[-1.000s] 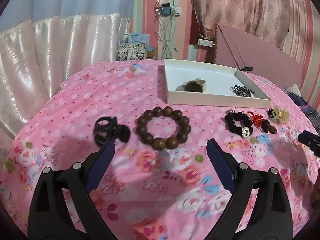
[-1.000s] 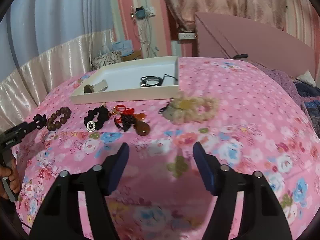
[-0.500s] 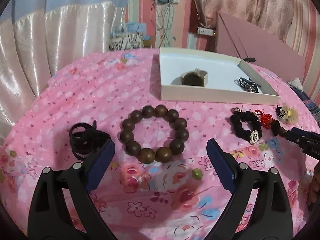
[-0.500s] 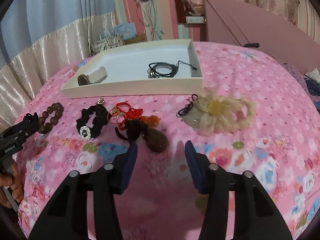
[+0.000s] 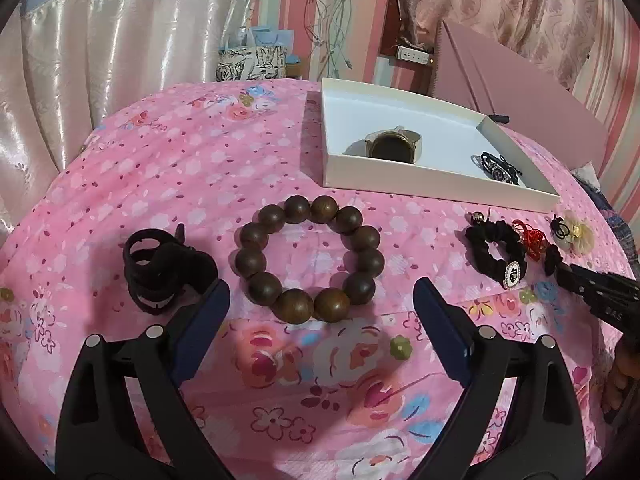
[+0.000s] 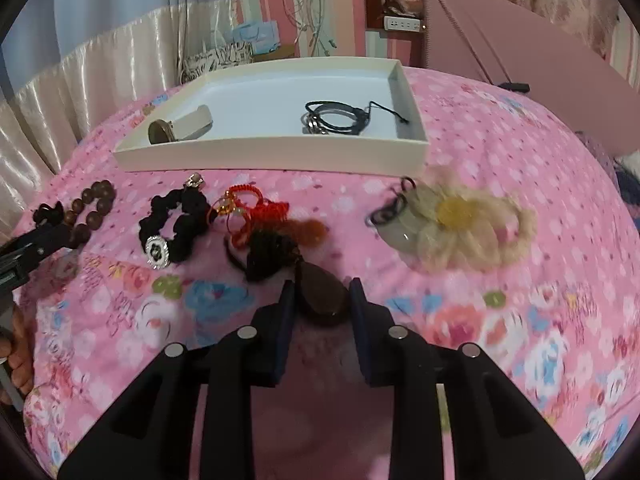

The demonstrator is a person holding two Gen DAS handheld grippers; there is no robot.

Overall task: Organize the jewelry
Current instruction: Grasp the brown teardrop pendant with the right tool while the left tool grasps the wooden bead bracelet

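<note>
My left gripper [image 5: 320,304] is open just in front of a brown wooden bead bracelet [image 5: 310,258] on the pink floral cloth. A black hair claw [image 5: 158,272] lies by its left finger. My right gripper [image 6: 322,300] has its jaws close around a dark brown pendant [image 6: 322,298] tied to a black and red knotted cord [image 6: 266,236]. A black scrunchie with a silver charm [image 6: 172,228] lies left of it, a cream flower scrunchie [image 6: 460,228] right. The white tray [image 6: 276,154] behind holds a watch [image 6: 176,128] and a black cord bracelet [image 6: 334,120].
The white tray [image 5: 436,186] sits at the back of the bed, right of centre in the left view. A pink headboard [image 6: 532,64] rises behind at right. Curtains [image 5: 100,52] hang at left. The right gripper's arm [image 5: 596,292] shows at the left view's right edge.
My left gripper has moved forward to the bead bracelet. My right gripper has moved forward and down and narrowed its jaws around the dark brown pendant.
</note>
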